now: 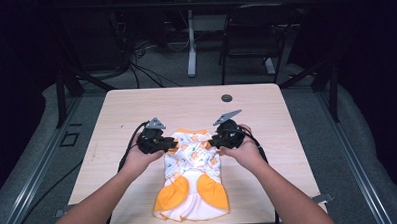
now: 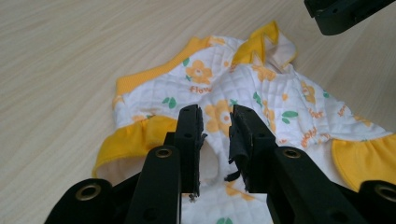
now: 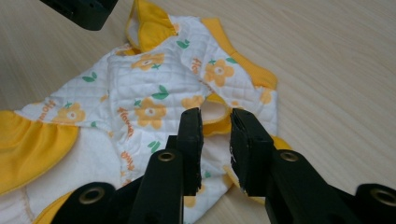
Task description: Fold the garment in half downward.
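Note:
A small quilted white garment with orange flowers and yellow ruffles lies flat near the table's front edge. My left gripper sits low at its upper left side. The jaws stand a narrow gap apart over the white cloth, beside a yellow ruffled sleeve. My right gripper is at the upper right side, jaws likewise a little apart above an armhole edged in yellow. Neither pair clearly pinches fabric. Each gripper view catches the other gripper: the right one, the left one.
The light wooden table has a round cable grommet at the back. Beyond it stand a black chair and another table's leg, with cables on the floor. Bare tabletop lies on both sides of the garment.

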Demonstrator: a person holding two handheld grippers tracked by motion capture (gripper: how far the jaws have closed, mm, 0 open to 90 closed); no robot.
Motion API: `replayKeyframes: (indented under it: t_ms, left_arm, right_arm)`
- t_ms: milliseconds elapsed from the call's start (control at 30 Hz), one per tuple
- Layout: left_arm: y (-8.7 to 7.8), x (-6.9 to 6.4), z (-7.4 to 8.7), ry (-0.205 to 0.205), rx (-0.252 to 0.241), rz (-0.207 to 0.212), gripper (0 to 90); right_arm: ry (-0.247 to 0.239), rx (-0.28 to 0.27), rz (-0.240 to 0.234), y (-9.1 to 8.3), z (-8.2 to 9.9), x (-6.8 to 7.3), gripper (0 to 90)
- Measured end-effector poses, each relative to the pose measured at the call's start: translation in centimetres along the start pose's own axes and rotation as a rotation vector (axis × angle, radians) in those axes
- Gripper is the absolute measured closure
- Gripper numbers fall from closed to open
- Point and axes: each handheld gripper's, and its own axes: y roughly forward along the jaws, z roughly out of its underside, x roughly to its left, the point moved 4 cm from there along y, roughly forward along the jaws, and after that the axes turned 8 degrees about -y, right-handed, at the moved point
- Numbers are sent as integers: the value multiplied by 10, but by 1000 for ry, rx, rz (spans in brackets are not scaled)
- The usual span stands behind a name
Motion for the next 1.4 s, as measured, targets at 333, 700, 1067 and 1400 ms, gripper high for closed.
replayKeyframes:
  t_ms: [333,700,1067,1400]
  left_arm:
    - [9,12,-27,9,-11,-23,694]
    - [29,26,-42,36,16,-48,666]
    - [48,48,-32,15,87,-88,645]
    - [61,53,-21,31,131,-86,640]
  right_arm:
    - [9,15,28,1,-19,-27,683]
    - [-40,64,36,22,-25,-42,640]
    - [-24,94,45,47,-13,-52,631]
    - [-19,129,58,58,-5,-55,615]
